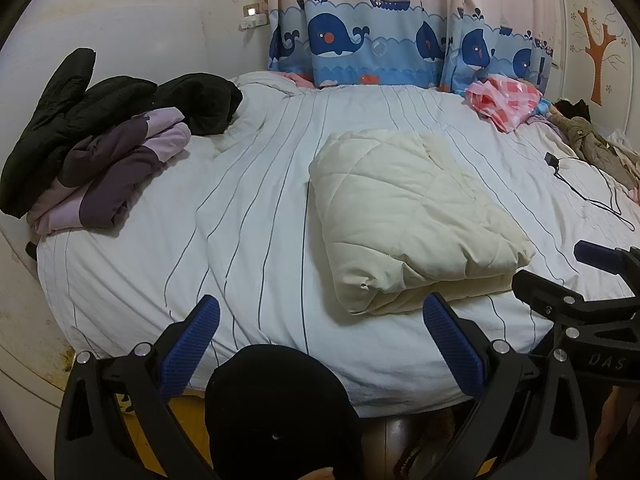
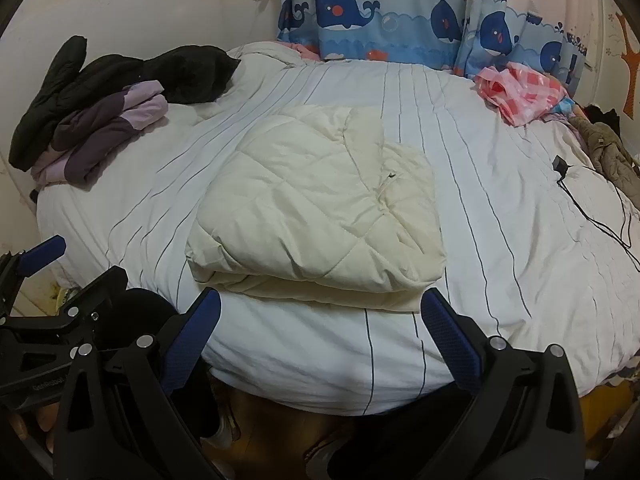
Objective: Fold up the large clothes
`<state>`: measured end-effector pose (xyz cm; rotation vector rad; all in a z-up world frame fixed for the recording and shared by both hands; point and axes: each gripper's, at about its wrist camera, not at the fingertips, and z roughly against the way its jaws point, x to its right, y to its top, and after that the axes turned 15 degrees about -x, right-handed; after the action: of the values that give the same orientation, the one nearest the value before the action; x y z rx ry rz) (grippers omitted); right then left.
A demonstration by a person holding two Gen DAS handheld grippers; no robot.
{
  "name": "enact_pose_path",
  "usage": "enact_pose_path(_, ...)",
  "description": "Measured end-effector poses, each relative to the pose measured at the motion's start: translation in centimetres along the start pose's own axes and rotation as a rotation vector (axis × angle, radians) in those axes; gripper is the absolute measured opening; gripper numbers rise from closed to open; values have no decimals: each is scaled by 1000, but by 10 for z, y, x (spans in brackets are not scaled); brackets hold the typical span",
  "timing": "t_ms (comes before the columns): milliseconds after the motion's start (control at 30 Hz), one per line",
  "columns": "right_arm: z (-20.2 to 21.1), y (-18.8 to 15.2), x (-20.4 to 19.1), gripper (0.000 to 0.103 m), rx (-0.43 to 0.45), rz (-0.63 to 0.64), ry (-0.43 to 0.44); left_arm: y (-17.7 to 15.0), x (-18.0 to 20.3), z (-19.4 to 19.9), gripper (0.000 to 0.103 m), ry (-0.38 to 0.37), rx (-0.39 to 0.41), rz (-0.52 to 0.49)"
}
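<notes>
Cream quilted padding, a folded coat or comforter [image 2: 316, 208], is lying in a thick rectangular bundle on the bed [image 2: 500, 208], its folded edge facing the near side of the mattress and its long axis running from that near edge away toward the whale-print curtain [image 2: 344, 12]. Both grippers are hovering off the near edge of the bed, apart from the bundle. The left gripper [image 1: 320, 344] is sitting with its blue-padded jaws spread wide and holding nothing, a black cap [image 1: 276, 404] showing below it. The right gripper [image 2: 320, 336] is likewise gaping and empty, aimed at the bundle's near fold. At the far left of the bed a black puffy jacket [image 1: 80, 116] is resting on a folded purple-and-lilac garment [image 1: 112, 168]. A pink checked cloth [image 1: 504, 100] is lying at the far right corner, with a black charger and cable [image 1: 560, 168] trailing nearby.
</notes>
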<state>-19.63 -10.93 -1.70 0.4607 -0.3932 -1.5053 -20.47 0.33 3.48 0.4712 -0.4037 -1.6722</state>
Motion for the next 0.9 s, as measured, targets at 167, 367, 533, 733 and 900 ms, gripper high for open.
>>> enact_pose_path(167, 0, 0, 0, 97, 2, -1, -3, 0, 0, 1, 97, 2, 2, 1)
enact_pose_path(367, 0, 0, 1, 97, 2, -5, -1, 1, -1, 0, 97, -1, 0, 1)
enact_pose_path(533, 0, -1, 5, 97, 3, -16, 7, 1, -1, 0, 97, 7, 7, -3)
enact_pose_path(733, -1, -1, 5, 97, 0, -18, 12, 2, 0, 4, 97, 18, 21, 6)
enact_pose_path(900, -2, -1, 5, 97, -2, -18, 19, 3, 0, 6, 97, 44, 27, 10)
